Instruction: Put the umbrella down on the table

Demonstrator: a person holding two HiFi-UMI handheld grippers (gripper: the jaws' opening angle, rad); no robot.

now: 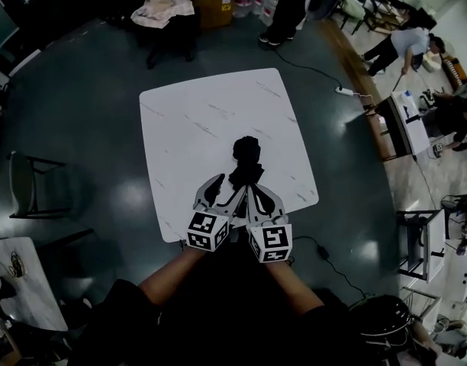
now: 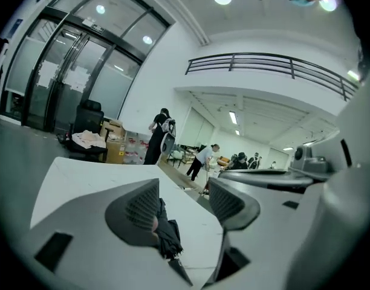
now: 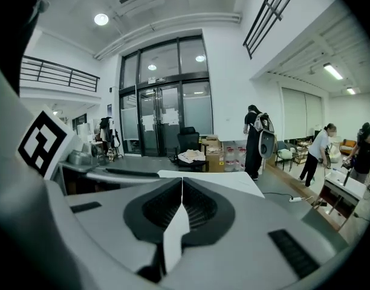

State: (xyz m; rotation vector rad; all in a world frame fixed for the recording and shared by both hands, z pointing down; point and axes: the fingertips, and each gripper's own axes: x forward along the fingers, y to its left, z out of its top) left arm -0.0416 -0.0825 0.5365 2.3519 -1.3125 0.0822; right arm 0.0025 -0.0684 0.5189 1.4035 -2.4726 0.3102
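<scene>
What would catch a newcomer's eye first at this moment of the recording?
A black folded umbrella lies on the white marbled table, toward its near edge, and the table stands out sharply against the dark floor. Right at the umbrella's near end are the two tools. The left tool has its jaws apart, and the right tool has its jaws together with nothing between them.

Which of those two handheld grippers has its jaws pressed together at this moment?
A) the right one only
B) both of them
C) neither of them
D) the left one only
A: in the right gripper view, the right gripper has its jaws meeting with nothing held. The left gripper has its jaws apart, with the black umbrella showing beyond them on the white table.
</scene>
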